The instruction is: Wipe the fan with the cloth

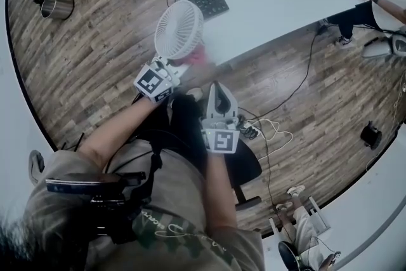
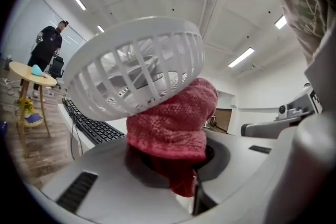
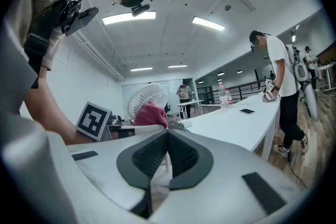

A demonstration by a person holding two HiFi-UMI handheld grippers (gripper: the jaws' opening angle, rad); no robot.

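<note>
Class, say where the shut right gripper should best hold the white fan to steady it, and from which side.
Probably the fan cage's outer rim, coming from its right in the head view, above the cloth. The open slots between bars let one jaw hook through; its stand is hidden.
</note>
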